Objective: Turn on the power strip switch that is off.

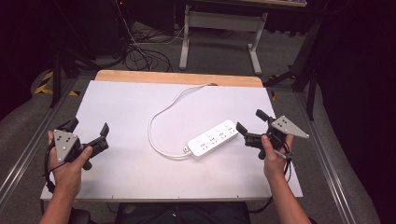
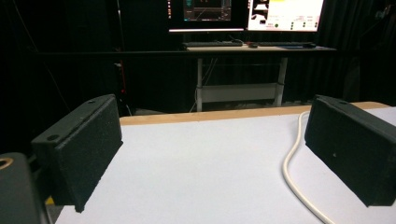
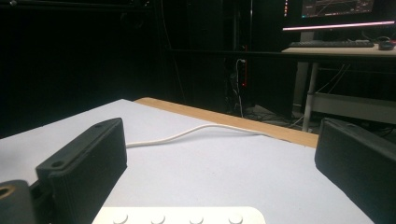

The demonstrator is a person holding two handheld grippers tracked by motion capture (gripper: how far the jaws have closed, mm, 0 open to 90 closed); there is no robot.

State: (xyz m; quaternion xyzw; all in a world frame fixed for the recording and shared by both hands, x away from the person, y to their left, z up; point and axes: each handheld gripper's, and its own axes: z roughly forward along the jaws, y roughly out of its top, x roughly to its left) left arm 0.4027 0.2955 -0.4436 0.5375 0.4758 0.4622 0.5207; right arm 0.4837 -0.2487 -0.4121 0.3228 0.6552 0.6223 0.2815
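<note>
A white power strip [image 1: 212,138] lies flat on the white table top [image 1: 126,102], right of centre. Its white cable [image 1: 159,119] loops left and runs to the far edge; the cable [image 2: 294,182] also passes between my left jaws, and the cable [image 3: 187,133] lies ahead of my right ones. My left gripper [image 1: 88,130] rests at the table's left side, open, with nothing between its fingers. At the strip's right end my right gripper [image 1: 250,122] stands open, the strip's end [image 3: 180,215] just below its jaws.
A wooden strip [image 1: 177,77] borders the table's far edge. Beyond it stand a desk frame [image 1: 219,32] and tangled floor cables [image 1: 140,53]. A desk with monitors [image 2: 247,14] and a keyboard sits farther back.
</note>
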